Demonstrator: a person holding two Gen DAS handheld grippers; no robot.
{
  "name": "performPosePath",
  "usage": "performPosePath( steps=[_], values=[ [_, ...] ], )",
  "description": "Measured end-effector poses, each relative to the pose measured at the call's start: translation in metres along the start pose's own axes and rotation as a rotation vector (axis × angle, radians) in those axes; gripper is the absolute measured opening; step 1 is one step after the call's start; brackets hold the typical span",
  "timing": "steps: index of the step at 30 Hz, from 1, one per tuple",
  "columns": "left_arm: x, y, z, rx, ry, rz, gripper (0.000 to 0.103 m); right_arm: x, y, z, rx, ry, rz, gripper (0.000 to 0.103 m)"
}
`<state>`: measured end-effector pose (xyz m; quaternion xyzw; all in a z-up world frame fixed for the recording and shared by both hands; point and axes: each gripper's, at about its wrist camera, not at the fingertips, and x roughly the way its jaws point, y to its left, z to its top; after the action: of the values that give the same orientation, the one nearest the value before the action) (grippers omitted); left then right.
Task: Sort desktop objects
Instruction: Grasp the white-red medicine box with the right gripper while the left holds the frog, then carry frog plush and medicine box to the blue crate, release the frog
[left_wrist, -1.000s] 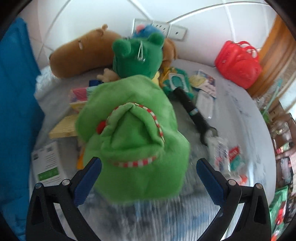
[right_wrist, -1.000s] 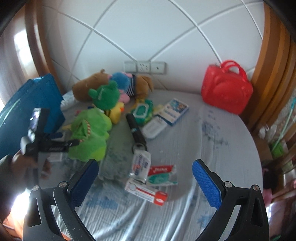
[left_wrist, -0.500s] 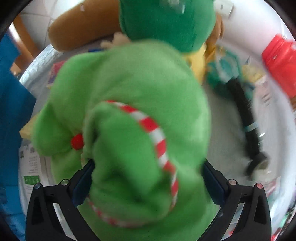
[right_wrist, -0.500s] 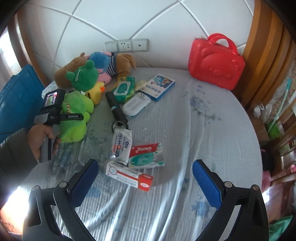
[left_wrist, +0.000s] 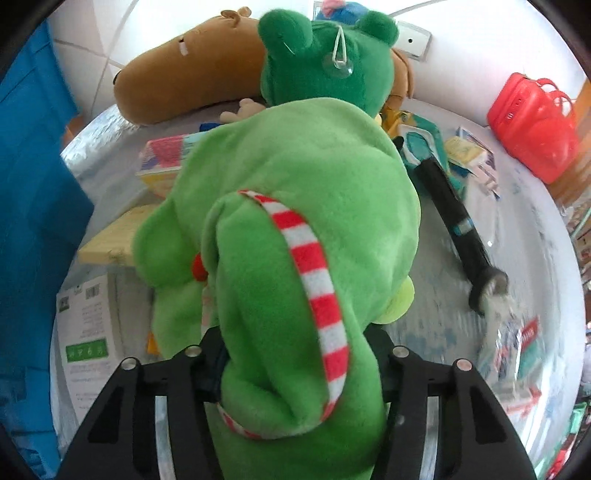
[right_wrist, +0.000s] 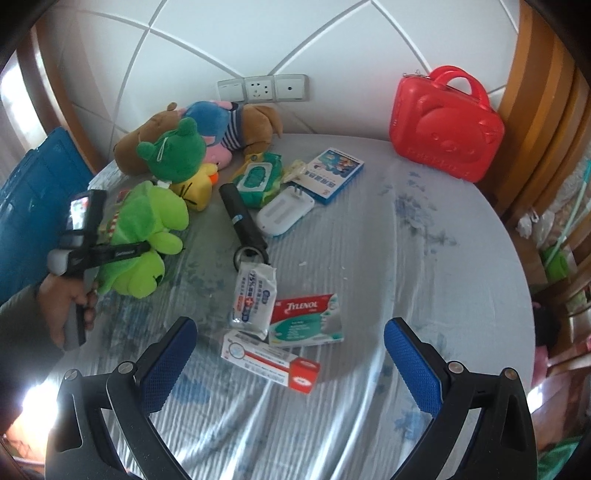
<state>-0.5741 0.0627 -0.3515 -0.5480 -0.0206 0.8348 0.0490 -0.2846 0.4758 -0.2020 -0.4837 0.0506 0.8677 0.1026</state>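
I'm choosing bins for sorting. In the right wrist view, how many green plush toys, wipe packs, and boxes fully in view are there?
Green plush toys: 2, the light green plush and the dark green frog
Wipe packs: 2, the green pack and the white pack
Boxes: 3, the blue box, the Tylenol box and the red-and-white box
Total: 7
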Motion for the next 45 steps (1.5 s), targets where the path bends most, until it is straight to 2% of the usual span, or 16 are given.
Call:
performPosePath(
  steps=[6, 12, 15, 19, 22, 24, 25, 26, 29, 32, 39, 45],
  values=[
    [-0.055, 0.015, -0.033, -0.025, -0.034, -0.052, 0.053, 0.035, 0.009, -0.014, -0.067, 0.063, -0.007, 0.103],
    [-0.099, 0.032, -0.063, -0.021, -0.057, -0.071, 0.053, 0.111, 0.038, -0.044, -0.268, 0.217, -0.006, 0.103],
    [-0.116, 0.040, -0.073, -0.039, -0.069, -0.065, 0.053, 0.140, 0.056, -0.057, -0.384, 0.261, -0.028, 0.103],
    [-0.131, 0.047, -0.081, -0.048, -0.087, -0.053, 0.053, 0.171, 0.070, -0.070, -0.464, 0.305, -0.067, 0.102],
    [-0.138, 0.049, -0.084, -0.048, -0.094, -0.047, 0.053, 0.185, 0.072, -0.076, -0.484, 0.332, -0.083, 0.097],
    [-0.141, 0.050, -0.087, -0.051, -0.099, -0.047, 0.053, 0.192, 0.072, -0.080, -0.493, 0.347, -0.088, 0.082],
    [-0.143, 0.051, -0.088, -0.052, -0.101, -0.045, 0.053, 0.194, 0.071, -0.082, -0.498, 0.351, -0.093, 0.083],
    [-0.144, 0.051, -0.088, -0.052, -0.102, -0.043, 0.053, 0.193, 0.069, -0.080, -0.482, 0.352, -0.088, 0.081],
    [-0.151, 0.051, -0.091, -0.055, -0.112, -0.039, 0.053, 0.188, 0.060, -0.072, -0.409, 0.356, -0.058, 0.062],
    [-0.159, 0.049, -0.092, -0.054, -0.125, -0.038, 0.053, 0.178, 0.051, -0.067, -0.351, 0.360, -0.018, 0.054],
    [-0.187, 0.046, -0.095, -0.052, -0.169, -0.041, 0.053, 0.134, 0.035, -0.052, -0.249, 0.317, 0.040, 0.047],
    [-0.223, 0.044, -0.096, -0.061, -0.220, -0.040, 0.053, 0.083, 0.037, -0.026, -0.239, 0.220, 0.049, 0.046]
  ],
)
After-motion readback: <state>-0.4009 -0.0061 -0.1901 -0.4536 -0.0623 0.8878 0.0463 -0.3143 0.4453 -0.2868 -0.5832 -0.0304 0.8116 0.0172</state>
